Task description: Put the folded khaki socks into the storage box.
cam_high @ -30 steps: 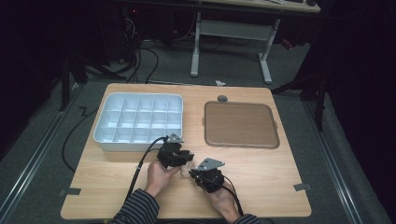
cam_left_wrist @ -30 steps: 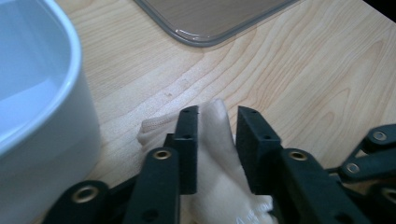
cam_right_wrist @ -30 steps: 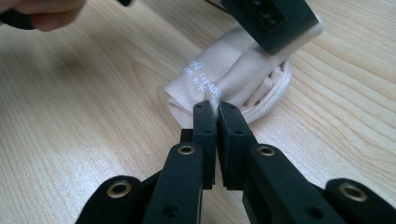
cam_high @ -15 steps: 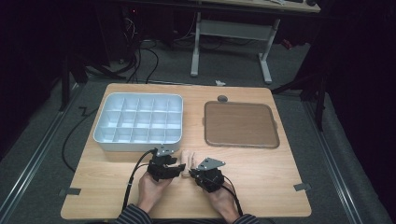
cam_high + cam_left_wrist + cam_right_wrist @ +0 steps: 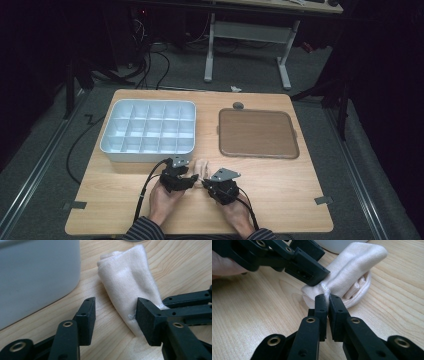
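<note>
A cream folded cloth (image 5: 201,167) lies on the wooden table just in front of the white tray. In the right gripper view my right gripper (image 5: 326,299) is shut on the near edge of the cloth (image 5: 355,265). My left gripper (image 5: 116,311) is open; its right jaw rests against the cloth (image 5: 126,281) and its left jaw stands over bare wood. In the high view the left gripper (image 5: 192,179) and the right gripper (image 5: 204,184) meet tip to tip at the cloth's near end. The left gripper's fingers (image 5: 308,268) reach in just above my right jaws.
A white compartment tray (image 5: 147,131) stands at the back left, its wall (image 5: 35,277) close beside the left gripper. A brown flat tray (image 5: 257,133) lies at the back right, with a small grey round piece (image 5: 238,105) behind it. Cables trail toward the table's near edge.
The left gripper has drawn back from the tray's front toward the person and settled beside the right gripper. The cloth now shows between the two. The right gripper has barely moved.
</note>
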